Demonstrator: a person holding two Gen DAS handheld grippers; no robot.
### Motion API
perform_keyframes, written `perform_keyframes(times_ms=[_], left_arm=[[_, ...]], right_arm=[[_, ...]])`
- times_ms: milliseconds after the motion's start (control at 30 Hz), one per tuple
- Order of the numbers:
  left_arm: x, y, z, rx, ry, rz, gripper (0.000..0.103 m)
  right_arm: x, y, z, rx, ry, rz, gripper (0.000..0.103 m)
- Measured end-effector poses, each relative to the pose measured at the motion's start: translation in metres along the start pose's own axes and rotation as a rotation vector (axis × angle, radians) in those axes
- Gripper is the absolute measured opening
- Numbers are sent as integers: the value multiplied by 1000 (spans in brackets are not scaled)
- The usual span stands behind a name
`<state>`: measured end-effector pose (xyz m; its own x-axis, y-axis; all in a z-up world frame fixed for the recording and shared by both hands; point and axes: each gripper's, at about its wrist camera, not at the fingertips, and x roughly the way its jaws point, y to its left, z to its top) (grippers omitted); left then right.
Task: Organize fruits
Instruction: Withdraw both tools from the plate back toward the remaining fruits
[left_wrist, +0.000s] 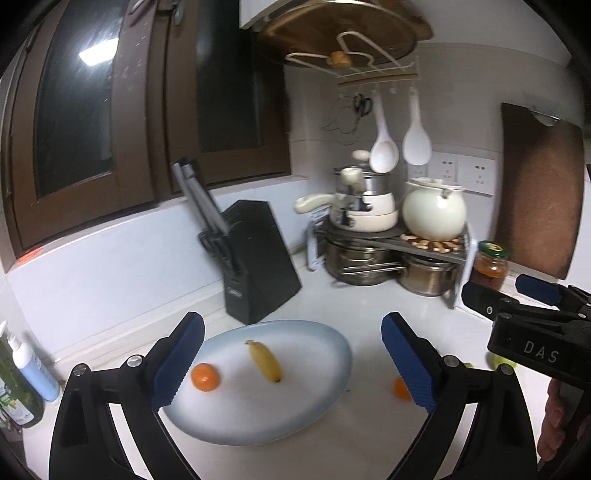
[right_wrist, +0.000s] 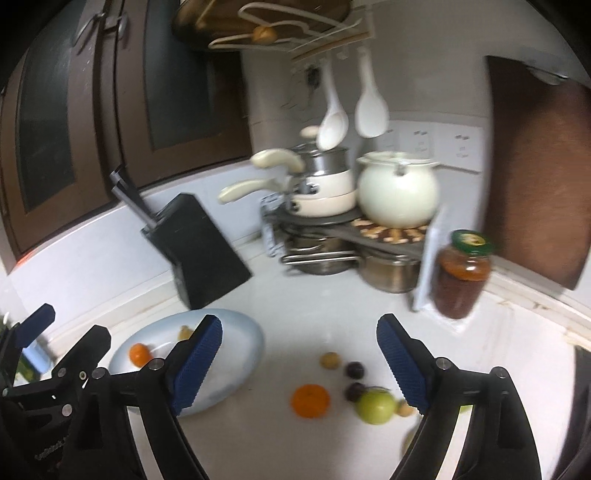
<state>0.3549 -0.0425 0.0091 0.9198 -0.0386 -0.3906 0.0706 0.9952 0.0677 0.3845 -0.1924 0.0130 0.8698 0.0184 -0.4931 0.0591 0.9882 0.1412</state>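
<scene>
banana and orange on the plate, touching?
Apart. Left wrist view: bare plate shows between the banana and the orange.

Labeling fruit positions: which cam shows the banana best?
Left wrist: the banana lies whole and unobstructed on the plate. Right wrist shows only a blurred yellowish tip behind the right gripper's left finger.

oval plate (left_wrist: 325, 369), banana (left_wrist: 264, 361), probably tangerine (left_wrist: 205, 376)

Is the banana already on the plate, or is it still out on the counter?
On the plate. The banana lies inside the rim of the pale blue oval plate, beside an orange.
</scene>
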Motion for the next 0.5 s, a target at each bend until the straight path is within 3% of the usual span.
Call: perform_keyframes(times_ms=[500], left_arm=[[-15, -59, 3, 87, -46, -109, 100]], right_arm=[[-51, -58, -10, 58, -69, -160, 87]])
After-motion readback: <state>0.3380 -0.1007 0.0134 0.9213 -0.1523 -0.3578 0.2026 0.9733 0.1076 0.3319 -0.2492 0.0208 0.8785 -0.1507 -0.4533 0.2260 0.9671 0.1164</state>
